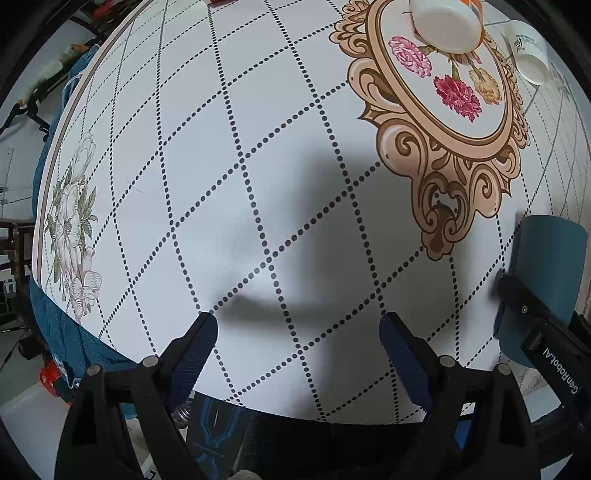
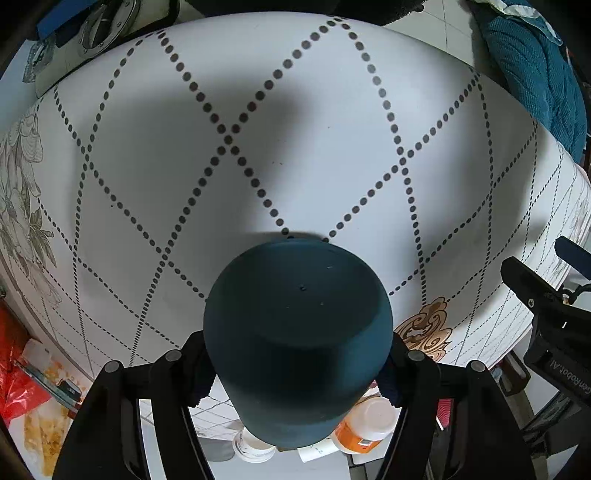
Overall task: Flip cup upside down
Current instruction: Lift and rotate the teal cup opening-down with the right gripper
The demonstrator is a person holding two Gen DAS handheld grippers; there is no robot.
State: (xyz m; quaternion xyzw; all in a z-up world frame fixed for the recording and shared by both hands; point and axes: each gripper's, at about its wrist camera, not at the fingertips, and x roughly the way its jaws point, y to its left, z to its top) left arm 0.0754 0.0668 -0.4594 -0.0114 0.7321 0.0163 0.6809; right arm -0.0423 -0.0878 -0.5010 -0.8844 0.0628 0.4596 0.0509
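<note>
A dark teal cup (image 2: 297,332) is clamped between the fingers of my right gripper (image 2: 297,363), its flat base turned toward the table below, held above the white dotted tablecloth (image 2: 295,166). The cup also shows in the left wrist view (image 1: 546,266) at the far right, with the right gripper's black body across it. My left gripper (image 1: 299,354) is open and empty, hovering over the tablecloth (image 1: 258,184) near the table's front edge. The left gripper shows at the right edge of the right wrist view (image 2: 554,295).
A white bowl (image 1: 445,24) and a white paper cup (image 1: 528,50) stand at the far side by the floral medallion (image 1: 443,92). An orange-labelled jar (image 2: 365,424) and small containers lie below the held cup. Teal cloth (image 2: 535,66) hangs beyond the table edge.
</note>
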